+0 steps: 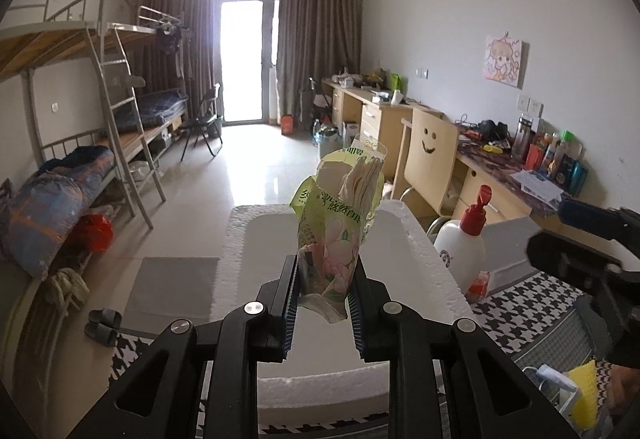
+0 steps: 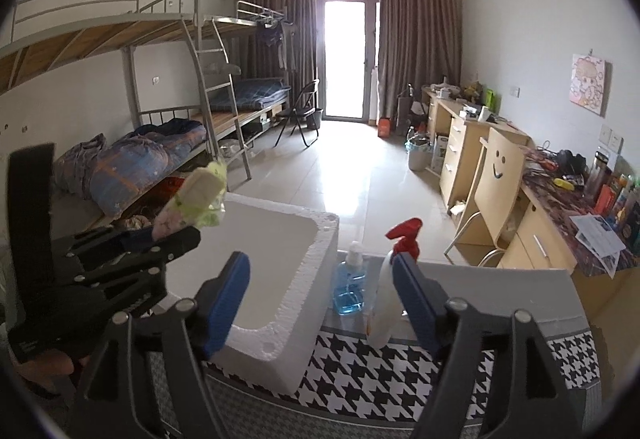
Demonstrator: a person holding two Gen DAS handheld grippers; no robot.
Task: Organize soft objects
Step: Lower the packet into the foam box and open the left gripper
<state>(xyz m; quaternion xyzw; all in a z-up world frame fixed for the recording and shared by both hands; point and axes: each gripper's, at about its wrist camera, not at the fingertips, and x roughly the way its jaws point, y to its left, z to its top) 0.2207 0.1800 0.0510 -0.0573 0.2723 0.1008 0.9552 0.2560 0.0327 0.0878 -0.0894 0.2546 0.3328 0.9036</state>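
My left gripper point(image 1: 323, 303) is shut on a green, flower-printed pack of tissues point(image 1: 340, 211), held upright over the white foam box point(image 1: 236, 239). In the right wrist view the same pack point(image 2: 200, 199) sticks out of the left gripper point(image 2: 156, 235) above the box's left side point(image 2: 300, 279). My right gripper point(image 2: 320, 299) stands open with nothing between its blue pads point(image 2: 226, 303), above the box's right wall and the houndstooth cloth point(image 2: 380, 371). Part of the right gripper shows at the right edge of the left wrist view.
A blue soap pump bottle point(image 2: 350, 279) and a white spray bottle with a red trigger point(image 2: 396, 279) stand right of the box. A grey board point(image 2: 500, 295) lies behind them. A yellow sponge point(image 1: 584, 395) sits low right. A smiley chair point(image 2: 496, 175), desks and bunk beds stand farther back.
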